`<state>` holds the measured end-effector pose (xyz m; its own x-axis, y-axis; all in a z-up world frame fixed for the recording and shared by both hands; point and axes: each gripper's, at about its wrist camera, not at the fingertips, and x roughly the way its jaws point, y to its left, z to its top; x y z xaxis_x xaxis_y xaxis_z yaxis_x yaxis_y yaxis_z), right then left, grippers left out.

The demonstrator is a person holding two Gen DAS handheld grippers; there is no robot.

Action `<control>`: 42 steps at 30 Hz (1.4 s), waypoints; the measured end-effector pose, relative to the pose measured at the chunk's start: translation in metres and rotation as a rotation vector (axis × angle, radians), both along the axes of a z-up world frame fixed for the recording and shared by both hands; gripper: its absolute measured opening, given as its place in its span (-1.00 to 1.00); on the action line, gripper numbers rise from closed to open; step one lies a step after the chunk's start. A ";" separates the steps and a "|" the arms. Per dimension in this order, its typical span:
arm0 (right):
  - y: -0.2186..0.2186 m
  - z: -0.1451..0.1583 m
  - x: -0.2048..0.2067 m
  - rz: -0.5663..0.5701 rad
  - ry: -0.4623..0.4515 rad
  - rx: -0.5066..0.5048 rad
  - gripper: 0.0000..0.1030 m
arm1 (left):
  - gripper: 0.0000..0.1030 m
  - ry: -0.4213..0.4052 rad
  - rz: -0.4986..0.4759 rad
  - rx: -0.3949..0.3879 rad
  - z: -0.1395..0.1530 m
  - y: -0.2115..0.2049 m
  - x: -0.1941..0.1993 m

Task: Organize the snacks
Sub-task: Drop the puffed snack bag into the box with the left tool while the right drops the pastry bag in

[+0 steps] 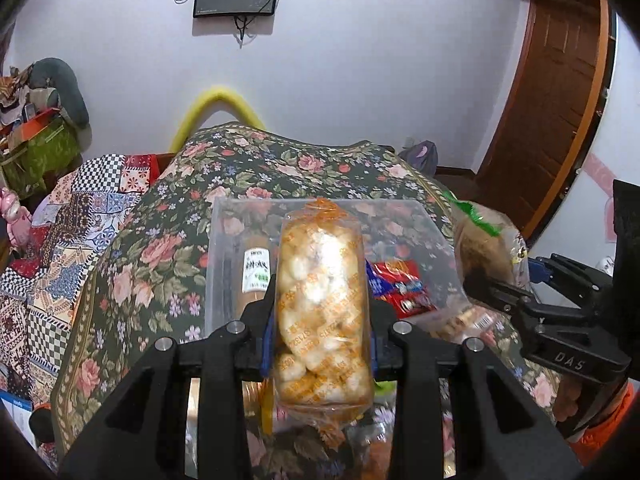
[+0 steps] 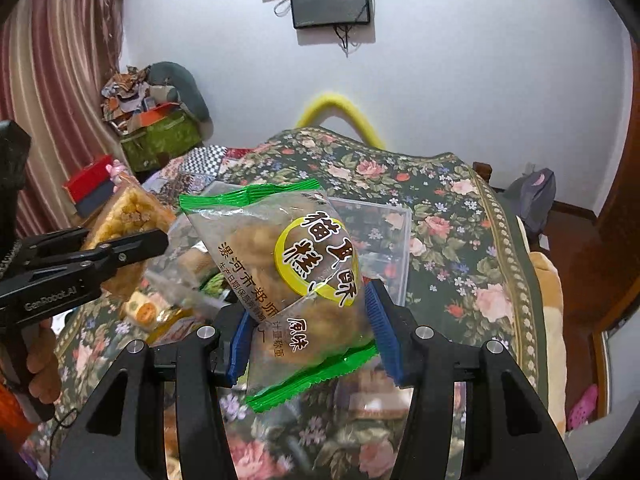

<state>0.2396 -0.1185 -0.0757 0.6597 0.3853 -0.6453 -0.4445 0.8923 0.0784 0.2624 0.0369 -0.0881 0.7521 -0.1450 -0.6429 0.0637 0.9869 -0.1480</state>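
On the left, the left gripper [image 1: 322, 320] has its jaws clenched across the middle of an orange-trimmed clear packet of puffed snack balls [image 1: 322, 300], held upright in the air in front of the clear plastic bin [image 1: 218, 264] that sits on the floral bedspread [image 1: 132, 264]. That packet looks light and air-filled, its film slick and crinkly, and the pale balls inside would likely crush if squeezed harder; the mid-body grip between the blue pads [image 1: 267, 344] seems about right, since the crimped ends would probably slide out. In the bin lie a brown bar with a white label [image 1: 256, 276] on the left side and a red and blue packet [image 1: 400, 286] toward the right. Further right, the right gripper [image 2: 310, 328] grasps a green-edged packet of brown pastry [image 2: 288, 268], jaws closed on its lower half, the bag tilted and hanging above the bedspread just in front of the bin's near corner. This one appears soft and a little heavier, with brittle, flaky contents, so it is best held across the bulk of the pastry and set down gently rather than dropped. More small snacks [image 2: 146, 310] lie loose on the bedspread to the left of it.
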 end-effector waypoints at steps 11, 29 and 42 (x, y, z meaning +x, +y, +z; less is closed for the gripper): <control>0.013 -0.017 0.045 -0.057 0.078 -0.007 -0.05 | -0.35 0.056 0.023 0.003 -0.024 0.002 0.044; 0.017 -0.017 0.040 -0.037 0.099 -0.008 0.28 | -0.20 0.105 0.005 -0.017 -0.035 0.005 0.055; -0.050 -0.004 0.000 -0.112 0.054 0.003 0.47 | 0.30 0.063 0.000 0.074 -0.013 0.039 -0.018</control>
<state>0.2398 -0.1686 -0.0794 0.6634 0.3131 -0.6796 -0.3367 0.9360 0.1025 0.2444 0.0762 -0.1008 0.7100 -0.0954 -0.6977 0.0563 0.9953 -0.0788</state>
